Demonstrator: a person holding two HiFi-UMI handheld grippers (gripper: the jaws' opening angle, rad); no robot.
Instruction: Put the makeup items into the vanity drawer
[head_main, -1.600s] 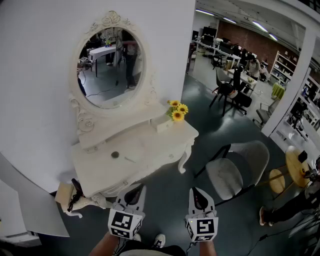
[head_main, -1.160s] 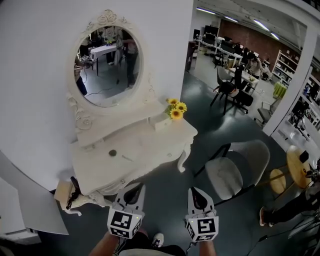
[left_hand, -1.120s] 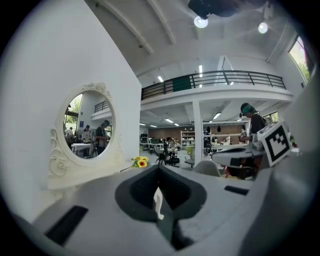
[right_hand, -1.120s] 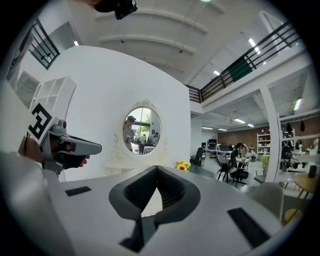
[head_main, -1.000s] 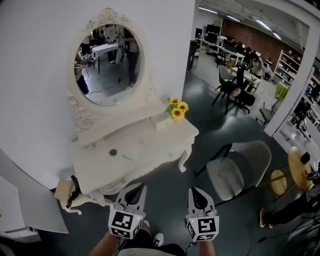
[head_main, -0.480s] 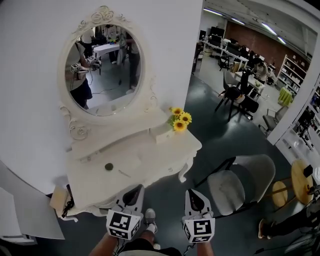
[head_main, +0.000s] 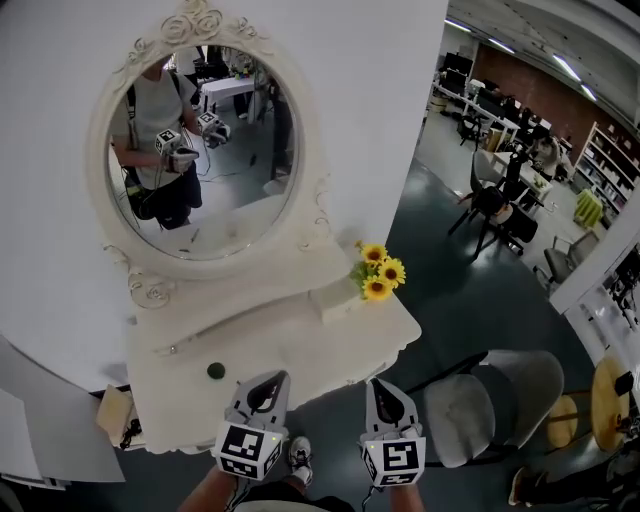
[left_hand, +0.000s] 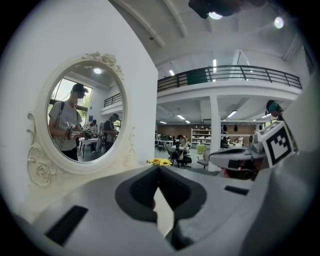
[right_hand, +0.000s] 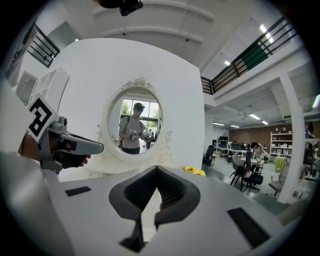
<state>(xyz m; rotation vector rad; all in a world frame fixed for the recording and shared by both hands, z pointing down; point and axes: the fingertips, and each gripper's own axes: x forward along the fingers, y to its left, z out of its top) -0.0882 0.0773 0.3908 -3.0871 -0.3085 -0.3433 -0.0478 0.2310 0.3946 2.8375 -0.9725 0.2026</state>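
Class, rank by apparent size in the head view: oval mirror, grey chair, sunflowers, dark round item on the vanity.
1. oval mirror
2. grey chair
3. sunflowers
4. dark round item, clearly smallest

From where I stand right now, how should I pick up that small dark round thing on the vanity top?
Pinch the small dark round item across its sides, coming straight down from above. It lies low and flat on the vanity top, and being round it suits any jaw angle. The left gripper is nearer; its jaws are shut, so open them first.
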